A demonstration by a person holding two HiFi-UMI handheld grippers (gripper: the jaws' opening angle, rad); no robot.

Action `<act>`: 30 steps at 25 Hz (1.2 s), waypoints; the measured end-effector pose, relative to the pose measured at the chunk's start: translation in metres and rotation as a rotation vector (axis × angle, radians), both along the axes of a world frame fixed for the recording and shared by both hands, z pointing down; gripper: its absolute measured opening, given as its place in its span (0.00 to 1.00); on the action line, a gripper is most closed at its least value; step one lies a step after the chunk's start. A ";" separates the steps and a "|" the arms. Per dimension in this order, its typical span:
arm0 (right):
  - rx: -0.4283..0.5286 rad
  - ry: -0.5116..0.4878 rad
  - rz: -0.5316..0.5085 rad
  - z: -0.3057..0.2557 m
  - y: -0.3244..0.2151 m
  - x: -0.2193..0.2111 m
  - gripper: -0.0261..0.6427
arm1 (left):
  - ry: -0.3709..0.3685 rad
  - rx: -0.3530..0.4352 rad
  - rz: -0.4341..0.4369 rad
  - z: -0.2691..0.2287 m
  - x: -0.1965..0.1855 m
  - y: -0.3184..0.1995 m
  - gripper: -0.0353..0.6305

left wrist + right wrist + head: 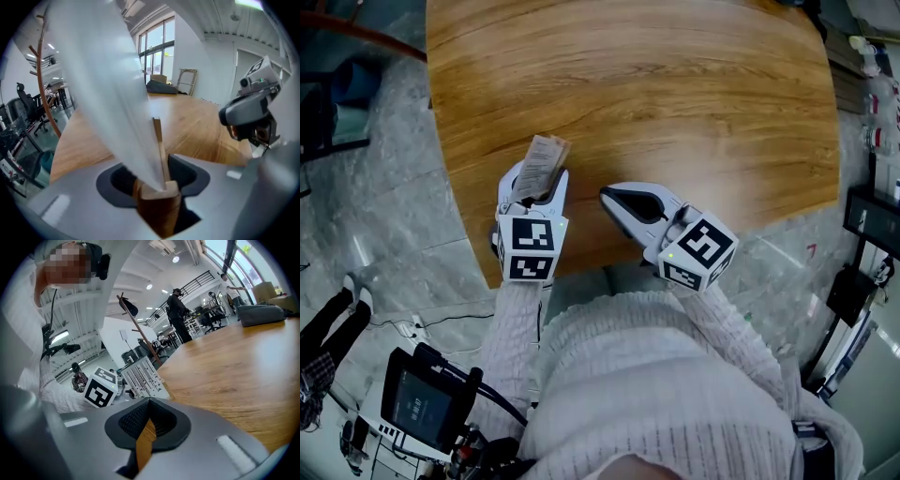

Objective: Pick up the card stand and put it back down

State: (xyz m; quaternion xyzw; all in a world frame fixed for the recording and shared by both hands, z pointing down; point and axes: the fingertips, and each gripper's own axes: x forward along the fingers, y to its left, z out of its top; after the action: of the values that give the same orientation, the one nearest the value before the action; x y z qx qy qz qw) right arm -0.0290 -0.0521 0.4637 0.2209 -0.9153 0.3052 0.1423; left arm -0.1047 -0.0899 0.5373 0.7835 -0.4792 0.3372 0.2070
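The card stand is a small wooden block holding a printed card, near the left front edge of the round wooden table. My left gripper is shut on it. In the left gripper view the wooden base fills the gap between the jaws and the pale card rises blurred in front of the camera. I cannot tell whether the stand rests on the table. My right gripper is shut and holds nothing, just right of the stand over the table. The card shows at its left.
The table's curved front edge runs under both grippers, with grey marble floor beyond. A device with a screen stands on the floor at lower left. A coat rack and a standing person are beyond the table.
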 end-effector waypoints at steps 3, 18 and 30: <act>0.005 0.001 0.005 -0.002 -0.001 0.000 0.03 | 0.015 -0.009 0.006 0.000 0.000 0.000 0.36; 0.073 0.000 0.013 -0.021 -0.004 0.014 0.03 | 0.048 0.048 0.001 -0.024 0.006 -0.001 0.33; 0.151 -0.022 0.023 -0.047 -0.006 0.019 0.03 | 0.090 0.125 -0.045 -0.059 0.005 -0.001 0.29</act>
State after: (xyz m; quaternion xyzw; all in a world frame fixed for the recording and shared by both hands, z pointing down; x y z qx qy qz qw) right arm -0.0097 -0.0583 0.4163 0.2381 -0.9347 0.2391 0.1117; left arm -0.0998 -0.0906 0.4780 0.7983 -0.5069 0.2665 0.1864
